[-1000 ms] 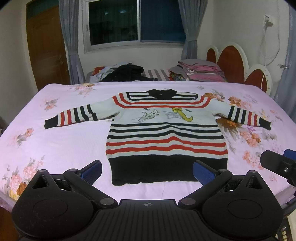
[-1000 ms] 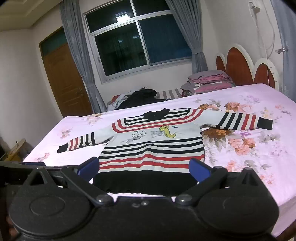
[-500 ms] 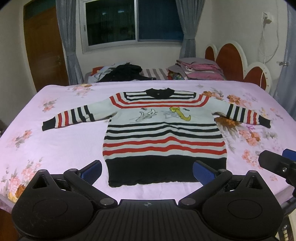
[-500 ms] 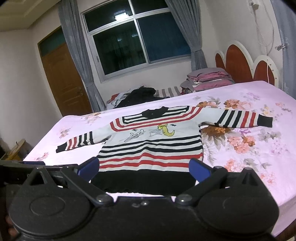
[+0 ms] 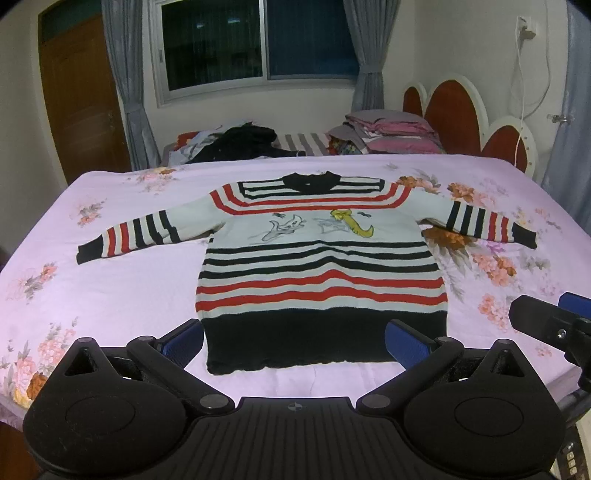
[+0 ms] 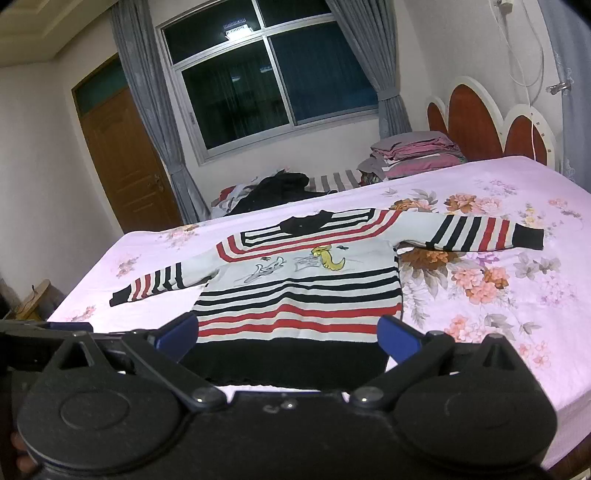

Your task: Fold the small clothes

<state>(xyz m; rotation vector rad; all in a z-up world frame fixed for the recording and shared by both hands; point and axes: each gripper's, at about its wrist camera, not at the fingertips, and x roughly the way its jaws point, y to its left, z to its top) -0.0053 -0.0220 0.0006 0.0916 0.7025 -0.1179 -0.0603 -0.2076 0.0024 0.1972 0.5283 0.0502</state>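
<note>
Blue-padded left gripper (image 5: pixel 293 341) and right gripper (image 6: pixel 288 334) hover wide open, empty, just short of the sweater's black hem. Striped knit sweater (image 5: pixel 317 258) lies flat on the bed (image 5: pixel 110 295), sleeves outspread; soft, light, best pinched at a cuff.

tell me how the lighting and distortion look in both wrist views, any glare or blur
Left wrist view: even indoor light, dark window, the striped sweater sharp, the bed edges bowed by the fisheye, dark corners. Right wrist view: a ceiling light reflects as glare in the window, the door and curtains lean, the sweater in focus; no motion blur in either.
</note>
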